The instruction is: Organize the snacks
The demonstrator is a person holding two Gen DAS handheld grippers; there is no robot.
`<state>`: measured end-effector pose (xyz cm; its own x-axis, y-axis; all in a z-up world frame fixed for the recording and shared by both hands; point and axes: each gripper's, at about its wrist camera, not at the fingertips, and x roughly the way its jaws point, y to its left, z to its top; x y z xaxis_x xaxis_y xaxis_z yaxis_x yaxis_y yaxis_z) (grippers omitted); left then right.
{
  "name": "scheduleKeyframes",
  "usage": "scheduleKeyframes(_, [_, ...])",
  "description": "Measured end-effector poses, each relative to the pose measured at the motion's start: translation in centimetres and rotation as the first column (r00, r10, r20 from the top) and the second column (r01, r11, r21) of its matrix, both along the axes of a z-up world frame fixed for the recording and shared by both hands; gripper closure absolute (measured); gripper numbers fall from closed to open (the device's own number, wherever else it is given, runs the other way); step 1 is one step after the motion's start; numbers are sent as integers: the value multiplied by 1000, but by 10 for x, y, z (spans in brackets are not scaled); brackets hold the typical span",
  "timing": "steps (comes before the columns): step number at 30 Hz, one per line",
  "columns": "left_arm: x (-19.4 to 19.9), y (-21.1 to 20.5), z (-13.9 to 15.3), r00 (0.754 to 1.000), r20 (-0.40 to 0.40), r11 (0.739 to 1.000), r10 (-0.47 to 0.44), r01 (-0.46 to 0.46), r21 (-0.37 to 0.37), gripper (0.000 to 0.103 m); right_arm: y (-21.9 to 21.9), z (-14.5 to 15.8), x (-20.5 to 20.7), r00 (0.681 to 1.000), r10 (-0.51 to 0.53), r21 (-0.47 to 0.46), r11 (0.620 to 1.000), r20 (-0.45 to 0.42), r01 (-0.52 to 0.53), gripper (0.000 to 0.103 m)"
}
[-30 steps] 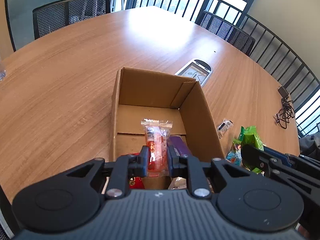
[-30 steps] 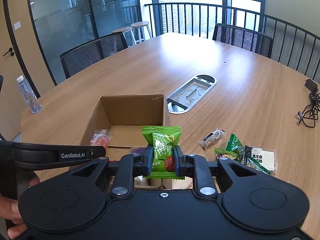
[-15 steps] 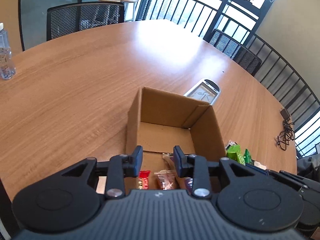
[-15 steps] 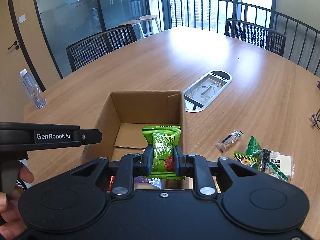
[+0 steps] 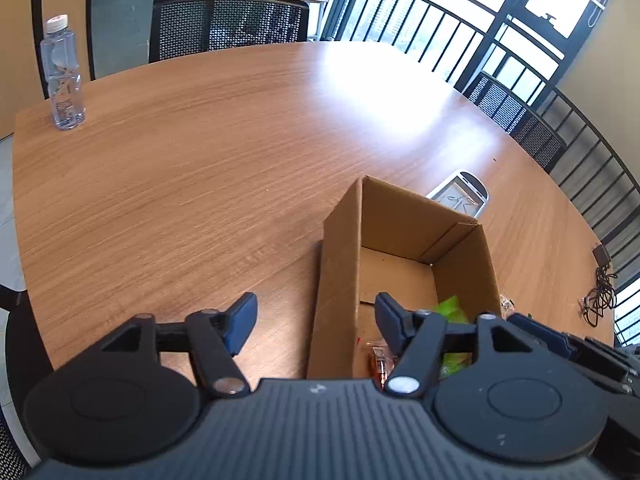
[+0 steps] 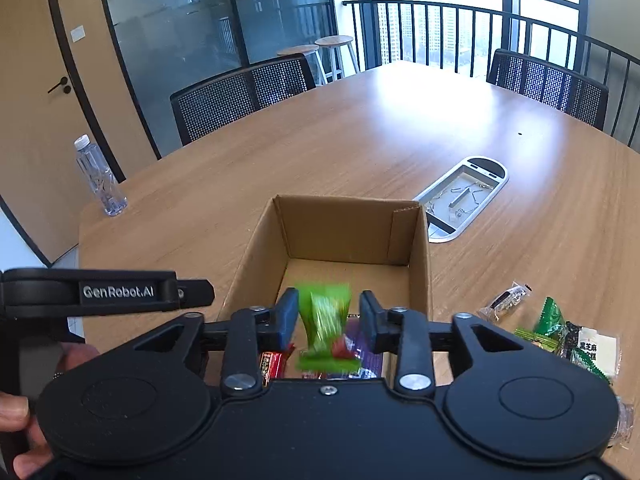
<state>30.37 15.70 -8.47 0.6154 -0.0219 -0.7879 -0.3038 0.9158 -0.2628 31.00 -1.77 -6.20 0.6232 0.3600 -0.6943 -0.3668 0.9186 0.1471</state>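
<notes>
Left tongs [image 5: 316,316]: jaws stand wide apart and have just been opening; nothing lies between the blue pads. In the left wrist view one pad hangs over the bare worktop, the other over the box interior.
Right tongs [image 6: 328,316]: jaws parted and have just been opening; the green foil snack packet [image 6: 326,326] sits between the pads, blurred, with a gap visible on each side, so it is not clamped.
Box: open brown cardboard box [image 6: 420,264] at lower centre of the right wrist view, flaps removed or folded, standing on the round wooden worktop [image 6: 360,140].
Box contents: red wrapped snack [image 6: 272,364] and purple packet [image 6: 366,354] at the near end; in the left wrist view a clear packet with orange contents [image 5: 378,364] lies on the box floor beside the green one.
Loose snacks: small clear packet with dark contents [image 6: 505,300] and a cluster of green and white packets [image 6: 568,340] on the worktop, right of the box in the right wrist view.
Cable tray: grey oval inset [image 6: 464,196] in the worktop, beyond the box's far right corner.
Bottle: clear plastic water bottle [image 5: 62,74], upright, upper left of the left wrist view, near the worktop edge.
Cable: black coiled lead [image 5: 600,296] at the right edge.
Person: a hand [image 6: 16,420] grips the left tool's handle, lower left of the right wrist view.
</notes>
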Motion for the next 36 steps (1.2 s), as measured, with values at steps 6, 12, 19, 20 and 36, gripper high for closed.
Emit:
scheduleKeyframes(6, [-2, -3, 3, 1000, -6, 1000, 26, -26, 15, 23, -17, 2, -10, 1000, -27, 7, 1000, -14, 27, 49])
scheduleKeyframes(12, [-6, -16, 9, 1000, 22, 1000, 2, -3, 27, 5, -37, 5, -23, 999, -52, 12, 999, -8, 52, 34])
scheduleKeyframes(19, [-16, -36, 16, 998, 57, 998, -39, 37, 41, 0, -57, 9, -37, 997, -72, 32, 997, -2, 72, 17])
scheduleKeyframes(20, [-17, -38, 17, 997, 62, 998, -44, 41, 44, 0, -60, 9, -39, 997, -74, 34, 997, -2, 74, 15])
scheduleKeyframes(36, [-46, -87, 35, 979, 129, 987, -157, 150, 65, 0, -117, 25, -64, 999, -39, 8, 999, -19, 39, 0])
